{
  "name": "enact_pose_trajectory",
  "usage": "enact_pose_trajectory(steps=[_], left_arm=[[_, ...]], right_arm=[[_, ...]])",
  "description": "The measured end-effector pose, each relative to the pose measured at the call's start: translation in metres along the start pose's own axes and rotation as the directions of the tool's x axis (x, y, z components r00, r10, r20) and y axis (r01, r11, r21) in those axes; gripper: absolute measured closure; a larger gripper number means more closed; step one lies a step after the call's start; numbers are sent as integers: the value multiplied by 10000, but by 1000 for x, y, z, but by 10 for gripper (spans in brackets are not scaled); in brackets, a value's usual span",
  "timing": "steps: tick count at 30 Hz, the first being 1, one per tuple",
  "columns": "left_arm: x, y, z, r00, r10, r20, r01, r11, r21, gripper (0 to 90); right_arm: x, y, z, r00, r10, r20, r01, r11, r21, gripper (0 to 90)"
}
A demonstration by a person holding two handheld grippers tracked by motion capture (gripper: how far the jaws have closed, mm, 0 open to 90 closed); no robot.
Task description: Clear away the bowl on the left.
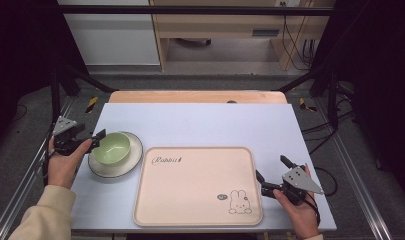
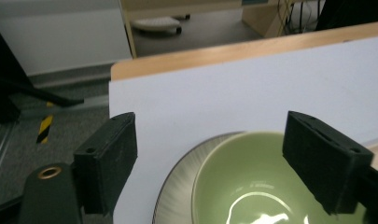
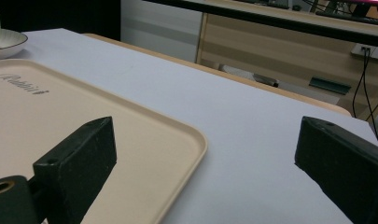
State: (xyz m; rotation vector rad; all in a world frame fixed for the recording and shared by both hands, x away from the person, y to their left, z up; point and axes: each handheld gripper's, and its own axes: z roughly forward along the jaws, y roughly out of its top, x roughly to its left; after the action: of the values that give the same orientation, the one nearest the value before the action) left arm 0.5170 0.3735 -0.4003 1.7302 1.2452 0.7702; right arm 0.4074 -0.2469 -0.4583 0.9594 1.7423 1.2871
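The left gripper (image 1: 96,138) is held with jaws wide, straddling the near rim of the green bowl (image 1: 114,147) without pressing it. The bowl is set on a plate (image 1: 135,155), left of the tray (image 1: 197,186) on the table (image 1: 200,122). The right gripper (image 1: 271,175) is held agape beside the tray's right edge.

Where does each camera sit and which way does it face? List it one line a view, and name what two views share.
High view: above the person's side, looking forward and down on the table; forearms, hands, the left hand-held gripper and right hand-held gripper show.
Left gripper view: rides that gripper, facing the green bowl on its plate; two black jaws show, apart.
Right gripper view: looks across the tray; jaws apart.
Shared: bowl, plate and tray appear in the high and right gripper views.
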Motion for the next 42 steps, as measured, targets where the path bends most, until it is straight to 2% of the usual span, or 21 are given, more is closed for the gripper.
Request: enact_pose_trajectory(steps=[2, 3, 4, 5, 8, 10, 12, 14, 15, 17, 18, 21, 22, 23, 24, 26, 28, 29, 33, 39, 42], left_arm=[[0, -2, 1, 10000, -23, -1, 23, 9999, 97, 217], [1, -7, 3, 10000, 36, -57, -34, 9990, 437, 230], [1, -7, 3, 10000, 36, -57, -34, 9990, 437, 249], [1, -11, 4, 9999, 29, -113, -20, 9968, 801, 263], [2, -16, 5, 9998, -92, -150, 106, 9949, 1007, 309], [2, -20, 6, 9998, -156, -98, 167, 9918, 1263, 341], [3, -26, 8, 9989, -437, 162, 407, 9871, 1547, 370], [3, -27, 9, 9990, -423, 162, 390, 9852, 1670, 420], [2, -28, 9, 9990, -409, 171, 368, 9805, 1931, 431], [2, -29, 10, 9991, -400, 103, 370, 9773, 2088, 442], [2, -31, 10, 9994, -348, 56, 325, 9717, 2338, 473], [3, -32, 13, 9989, -469, -42, 464, 9647, 2591, 524], [3, -32, 13, 9989, -469, -42, 464, 9647, 2591, 533], [2, -33, 15, 9984, -564, -77, 564, 9597, 2754, 554], [2, -32, 16, 9978, -666, -58, 657, 9612, 2680, 575], [2, -32, 18, 9976, -689, -28, 667, 9535, 2939, 634], [2, -32, 19, 9975, -707, -35, 686, 9527, 2960, 675], [2, -31, 20, 9978, -642, -162, 660, 9452, 3197, 693], [1, -30, 22, 9979, -639, -144, 650, 9363, 3450, 755], [2, -29, 26, 9961, -846, -243, 877, 9307, 3551, 801], [3, -29, 27, 9942, -1065, -155, 1052, 9318, 3473, 818]], right_arm=[[0, 0, 0, 10000, 1, 11, -1, 10000, -5, 55], [-1, 0, 0, 10000, 20, 23, -20, 10000, -28, 55], [-1, 0, 0, 10000, 37, 15, -37, 10000, 24, 55], [0, -1, 0, 10000, 59, 10, -59, 9999, 81, 56], [0, -1, 1, 10000, 22, -22, -22, 9999, 118, 56], [1, 0, 1, 10000, 29, -39, -29, 10000, 90, 55], [0, 0, 1, 10000, 20, -21, -20, 10000, 55, 55], [0, -1, 0, 10000, 45, -20, -45, 9999, 97, 55], [0, -1, 1, 10000, 66, -30, -65, 9999, 119, 55], [0, -1, 1, 10000, 73, -26, -73, 9999, 105, 55], [1, -1, 1, 10000, 68, -55, -67, 9999, 122, 55], [1, 0, 1, 9999, 76, -73, -75, 9999, 104, 55], [1, 0, 1, 9999, 76, -73, -75, 9999, 104, 55], [0, 0, 1, 9999, 59, -85, -58, 9999, 98, 55], [0, 0, 0, 10000, 62, -69, -61, 9999, 83, 55], [-1, 0, 0, 10000, 67, -60, -66, 10000, 67, 55], [-1, -1, 0, 10000, 80, -56, -80, 9999, 89, 55], [-1, 0, 0, 10000, 80, -55, -80, 9999, 83, 55], [0, -1, 1, 9999, 77, -85, -77, 9999, 84, 55], [-1, 0, 0, 9999, 66, -104, -65, 9999, 78, 54], [-1, 0, 0, 9999, 84, -88, -83, 9999, 78, 54]])
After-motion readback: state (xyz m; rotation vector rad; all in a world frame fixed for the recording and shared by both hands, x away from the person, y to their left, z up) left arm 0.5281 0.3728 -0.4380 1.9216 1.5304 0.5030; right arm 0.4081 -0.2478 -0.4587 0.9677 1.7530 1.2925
